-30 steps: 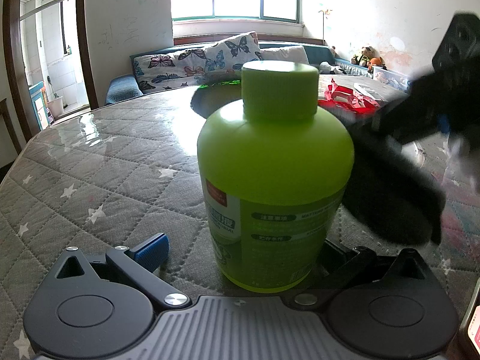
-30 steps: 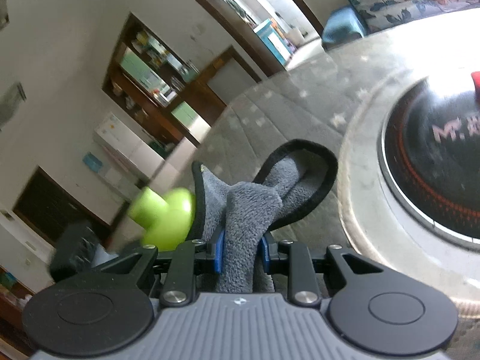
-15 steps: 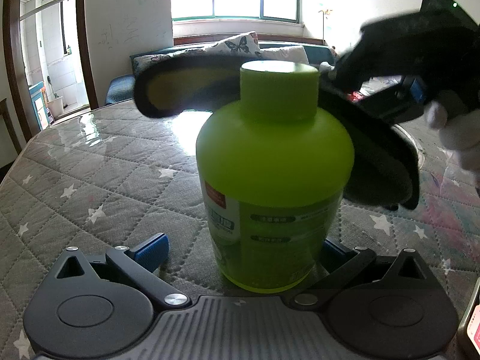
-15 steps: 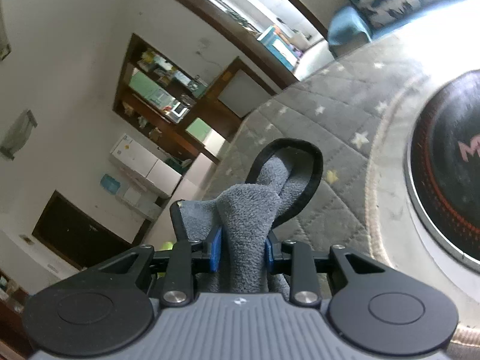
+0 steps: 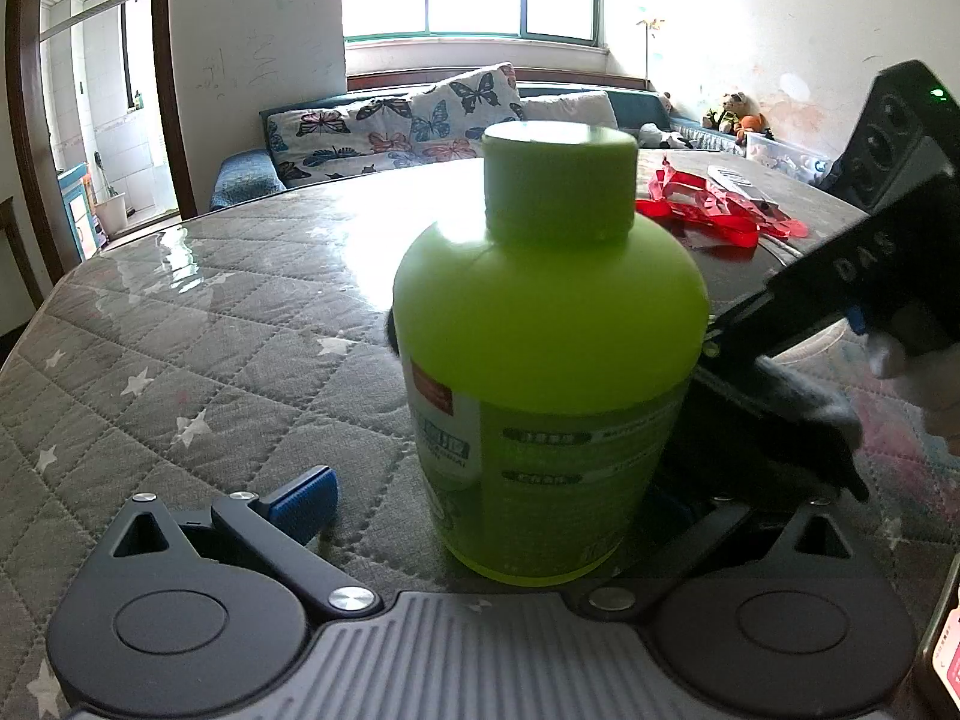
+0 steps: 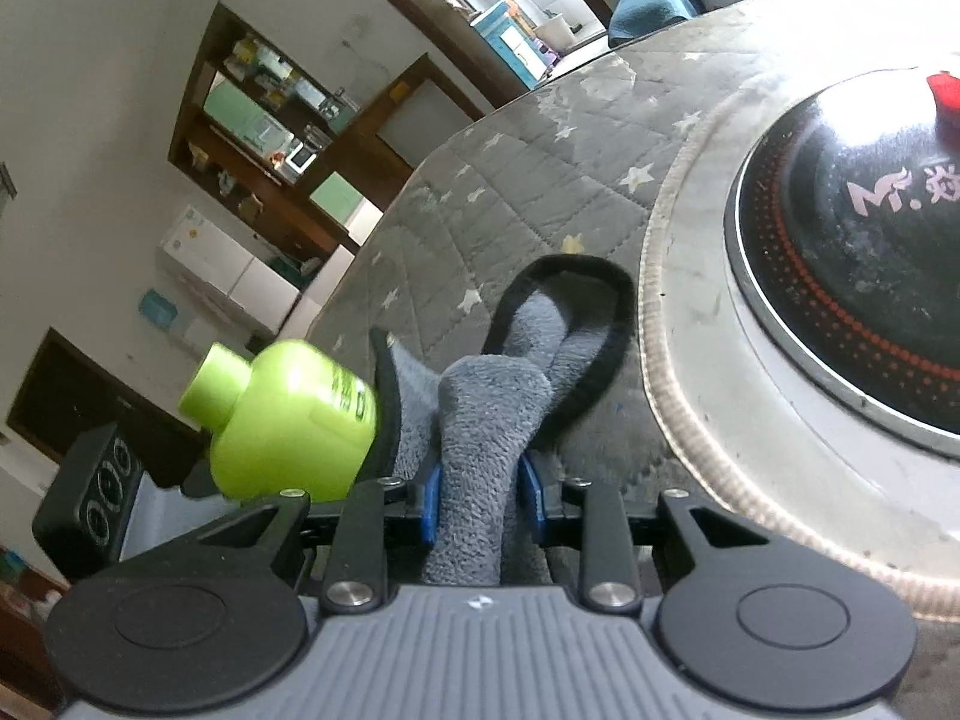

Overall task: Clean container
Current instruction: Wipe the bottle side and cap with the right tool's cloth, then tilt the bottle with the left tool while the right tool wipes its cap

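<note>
I had one green bottle [image 5: 549, 348] standing upright on the quilted surface [image 5: 198, 330], between the left gripper [image 5: 480, 498]'s spread jaws; the blue pad on the left stood clear of it, the far one was hidden, so I couldn't tell if they gripped. My right gripper [image 6: 480, 501] had its jaws clenched on the one grey cloth [image 6: 486, 414], which lay against the bottle's side. I judged that a hard sideways wipe could tip or skid the unheld bottle, or drag the cloth loose. One bottle, one cloth, two grippers.
</note>
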The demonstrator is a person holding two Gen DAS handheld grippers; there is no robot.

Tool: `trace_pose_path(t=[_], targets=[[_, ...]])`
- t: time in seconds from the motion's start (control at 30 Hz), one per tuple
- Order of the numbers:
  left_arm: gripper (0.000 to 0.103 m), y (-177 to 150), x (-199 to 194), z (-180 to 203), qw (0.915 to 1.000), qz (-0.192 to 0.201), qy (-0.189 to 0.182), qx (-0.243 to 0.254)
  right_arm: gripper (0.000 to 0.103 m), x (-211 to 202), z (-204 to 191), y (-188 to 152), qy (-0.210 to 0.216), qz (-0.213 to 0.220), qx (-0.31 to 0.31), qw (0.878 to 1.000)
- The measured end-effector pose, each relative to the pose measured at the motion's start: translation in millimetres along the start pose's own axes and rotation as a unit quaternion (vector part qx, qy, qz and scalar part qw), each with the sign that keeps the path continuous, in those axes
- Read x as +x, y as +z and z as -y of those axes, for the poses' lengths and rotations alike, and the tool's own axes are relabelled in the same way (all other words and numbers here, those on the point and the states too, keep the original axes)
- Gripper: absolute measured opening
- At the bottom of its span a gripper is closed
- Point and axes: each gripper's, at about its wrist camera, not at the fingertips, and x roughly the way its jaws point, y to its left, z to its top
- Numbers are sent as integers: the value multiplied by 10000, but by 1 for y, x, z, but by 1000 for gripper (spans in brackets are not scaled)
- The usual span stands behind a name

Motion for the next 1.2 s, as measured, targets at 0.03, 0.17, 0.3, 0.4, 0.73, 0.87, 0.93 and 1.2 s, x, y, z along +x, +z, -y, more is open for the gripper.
trace_pose_path(t=[0.03,0.17,0.3,0.4,0.73,0.87,0.93,1.2], targets=[[103,0,0,0,10000,0,0,-1,27,-2,-3,-1,-17,-8,-64,10000],[103,0,0,-1,10000,-18,13,-5,27,-13,-11,1,86,79,-109,9999],[103,2,0,-1,9999,-68,52,-60,27,-25,-21,9,229,263,-127,9993],[103,2,-1,-1,9999,-95,92,-93,27,-31,-28,19,312,424,-151,9985],[103,-6,-11,-2,9993,-106,311,-176,27,-14,-28,39,488,500,-17,9976],[103,-9,-15,-1,9988,-119,443,-166,27,-4,-20,35,348,372,53,9987],[103,-11,-16,-2,9985,-119,493,-208,27,2,-15,31,240,283,79,9993],[103,-10,-18,4,9976,-112,627,-256,27,11,-2,14,-86,64,86,9999]])
